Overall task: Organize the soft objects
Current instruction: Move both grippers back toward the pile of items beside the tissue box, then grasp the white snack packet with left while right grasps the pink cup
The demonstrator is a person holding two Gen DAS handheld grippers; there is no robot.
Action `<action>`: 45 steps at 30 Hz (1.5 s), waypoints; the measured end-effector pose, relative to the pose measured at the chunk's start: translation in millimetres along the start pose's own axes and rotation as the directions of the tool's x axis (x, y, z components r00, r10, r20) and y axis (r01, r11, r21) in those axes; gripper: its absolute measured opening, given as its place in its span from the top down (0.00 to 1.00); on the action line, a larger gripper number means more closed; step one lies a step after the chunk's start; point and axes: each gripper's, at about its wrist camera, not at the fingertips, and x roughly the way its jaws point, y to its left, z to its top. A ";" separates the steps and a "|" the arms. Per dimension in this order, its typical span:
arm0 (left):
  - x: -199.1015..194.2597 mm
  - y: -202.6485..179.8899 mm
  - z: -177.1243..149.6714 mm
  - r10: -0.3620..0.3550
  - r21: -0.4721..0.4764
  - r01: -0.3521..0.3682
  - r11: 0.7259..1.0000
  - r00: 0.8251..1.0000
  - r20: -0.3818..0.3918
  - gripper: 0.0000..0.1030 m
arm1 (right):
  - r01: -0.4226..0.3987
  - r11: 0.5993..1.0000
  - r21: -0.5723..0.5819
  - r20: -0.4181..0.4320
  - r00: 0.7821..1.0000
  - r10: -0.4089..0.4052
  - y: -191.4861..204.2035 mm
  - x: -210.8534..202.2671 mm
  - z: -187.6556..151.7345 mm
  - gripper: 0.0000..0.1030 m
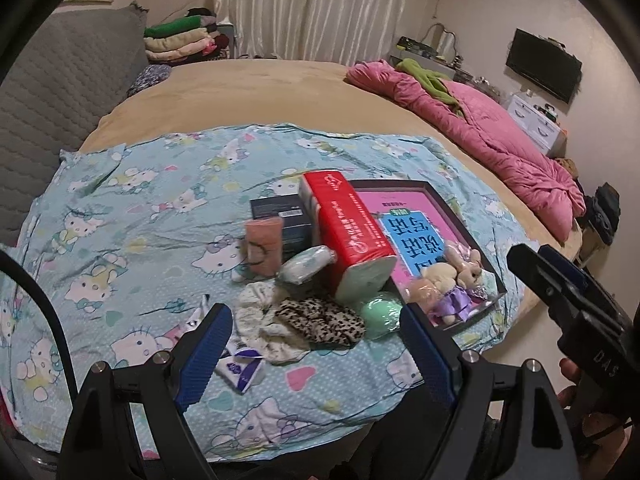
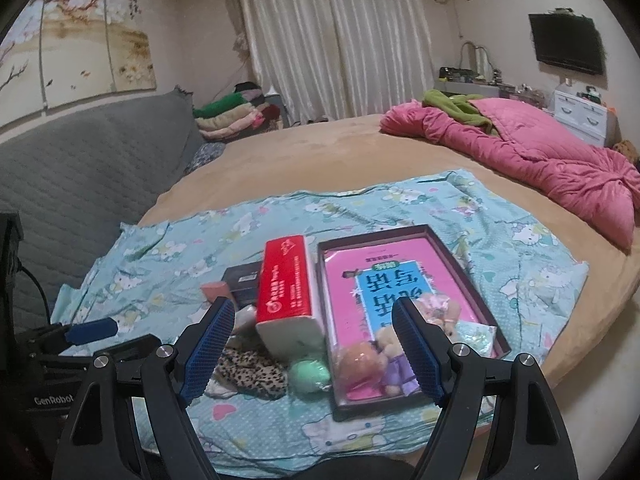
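- Both tools hover above the near edge of the bed [image 1: 248,92], nothing taken up. The left hand-held gripper [image 1: 316,344] is spread wide with nothing between its blue pads, and the right hand-held gripper [image 2: 316,344] is spread just as wide and just as bare.
- The soft things sit heaped on the cartoon-cat sheet [image 1: 132,208]: a leopard-print scrunchie [image 1: 320,320] touching a cream lace one [image 1: 260,320], a green ball [image 1: 382,316] just to their right, and a rolled white cloth [image 1: 306,264] behind them.
- The red tissue pack [image 1: 352,236] leans over that heap, its near end resting by the ball. Pull the ball or a scrunchie from under it and I'd expect the pack to tip onto the rest.
- The two scrunchies overlap, so a wide pinch could lift both at once, or snag the lace and drag it.
- The ball looks round and smooth; a closing pinch off its middle may squirt it away toward the edge of the bed.
- The plush dolls [image 2: 380,360] lie at the near end of the dark tray [image 2: 460,252], on a pink book [image 2: 372,268]. The right tool's far pad hangs right over them, and a careless drop there could catch the tray's rim and shove it.
- A small purple-and-white packet [image 1: 240,368] lies beside the left tool's pad and could be knocked aside.
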 end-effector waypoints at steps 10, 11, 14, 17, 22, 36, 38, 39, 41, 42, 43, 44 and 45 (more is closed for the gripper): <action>-1.2 50.7 -9.2 0.038 -0.073 -0.038 0.997 0.999 0.003 0.17 | -0.022 0.999 -0.042 -0.054 0.998 0.020 28.7 16.1 -12.4 0.20; 0.1 56.1 -10.7 0.040 -0.085 -0.040 0.996 0.999 0.001 0.17 | -0.029 0.998 -0.047 -0.064 0.998 0.026 31.9 19.0 -14.7 0.20; 3.9 69.0 -14.4 0.046 -0.109 -0.046 0.993 0.999 -0.004 0.17 | -0.047 0.998 -0.051 -0.091 0.995 0.042 37.4 27.0 -20.4 0.20; 13.4 83.0 -20.4 0.063 -0.136 -0.065 0.989 0.998 -0.021 0.17 | -0.060 0.995 -0.085 -0.117 0.992 0.050 45.6 37.3 -29.1 0.20; 35.4 102.4 -35.9 0.076 -0.190 -0.088 0.978 0.994 -0.072 0.17 | -0.096 0.985 -0.140 -0.158 0.985 0.074 62.2 57.4 -40.9 0.20; 98.7 149.5 -69.9 -0.012 -0.389 -0.074 0.918 0.977 -0.213 0.17 | -0.154 0.973 -0.173 -0.223 0.968 0.113 94.9 114.7 -49.7 0.20; 105.2 151.8 -69.9 -0.034 -0.414 -0.060 0.908 0.976 -0.216 0.17 | -0.163 0.966 -0.200 -0.223 0.968 0.117 95.0 119.9 -44.6 0.20; 108.8 151.7 -68.3 -0.040 -0.420 -0.058 0.905 0.975 -0.220 0.17 | -0.167 0.961 -0.218 -0.226 0.967 0.117 94.9 122.4 -42.0 0.20; 115.8 149.6 -64.4 -0.041 -0.424 -0.061 0.904 0.973 -0.229 0.17 | -0.166 0.950 -0.265 -0.225 0.969 0.106 95.1 126.6 -37.4 0.20; 120.1 147.6 -62.0 -0.041 -0.426 -0.065 0.902 0.971 -0.236 0.17 | -0.163 0.941 -0.298 -0.224 0.970 0.097 95.6 128.9 -35.2 0.20; 124.6 145.3 -59.3 -0.042 -0.431 -0.068 0.900 0.969 -0.243 0.17 | -0.159 0.935 -0.316 -0.222 0.971 0.090 95.2 130.3 -33.4 0.20; 128.8 143.2 -57.5 -0.042 -0.432 -0.073 0.899 0.967 -0.250 0.17 | -0.161 0.927 -0.339 -0.225 0.971 0.086 95.0 132.8 -31.7 0.20; 133.9 140.1 -55.4 -0.039 -0.432 -0.079 0.898 0.966 -0.257 0.17 | -0.169 0.918 -0.360 -0.231 0.969 0.088 95.1 135.8 -29.7 0.20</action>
